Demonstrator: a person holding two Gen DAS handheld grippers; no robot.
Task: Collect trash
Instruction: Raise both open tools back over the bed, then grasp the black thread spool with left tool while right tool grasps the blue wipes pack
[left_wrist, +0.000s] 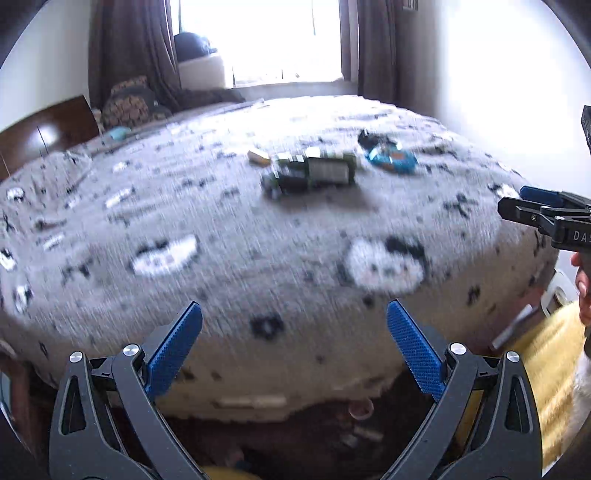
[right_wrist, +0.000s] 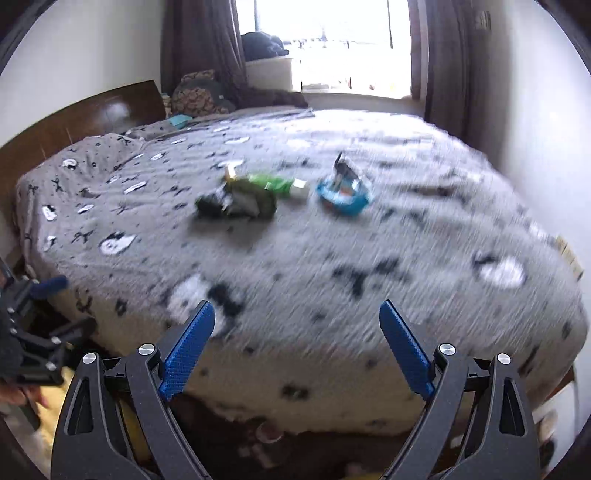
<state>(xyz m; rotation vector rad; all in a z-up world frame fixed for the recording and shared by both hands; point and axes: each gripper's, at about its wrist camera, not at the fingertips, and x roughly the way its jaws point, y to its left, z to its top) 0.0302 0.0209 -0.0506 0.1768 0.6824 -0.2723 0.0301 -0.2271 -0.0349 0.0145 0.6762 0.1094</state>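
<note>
Several pieces of trash lie together mid-bed on a grey patterned blanket (left_wrist: 229, 236): a dark green wrapper (left_wrist: 310, 175), a blue snack bag (left_wrist: 393, 157) and a small pale box (left_wrist: 258, 156). In the right wrist view the green wrappers (right_wrist: 243, 199) and the blue bag (right_wrist: 343, 192) also lie mid-bed on the blanket (right_wrist: 369, 258). My left gripper (left_wrist: 294, 314) is open and empty, above the bed's near edge. My right gripper (right_wrist: 297, 314) is open and empty, also short of the trash. Both views are motion-blurred.
A wooden headboard (left_wrist: 44, 129) and pillows (left_wrist: 129, 99) are at the left. A bright window with brown curtains (left_wrist: 258, 40) is behind the bed. A white wall (right_wrist: 546, 147) runs along the right side. Something yellow (left_wrist: 546, 369) lies on the floor below.
</note>
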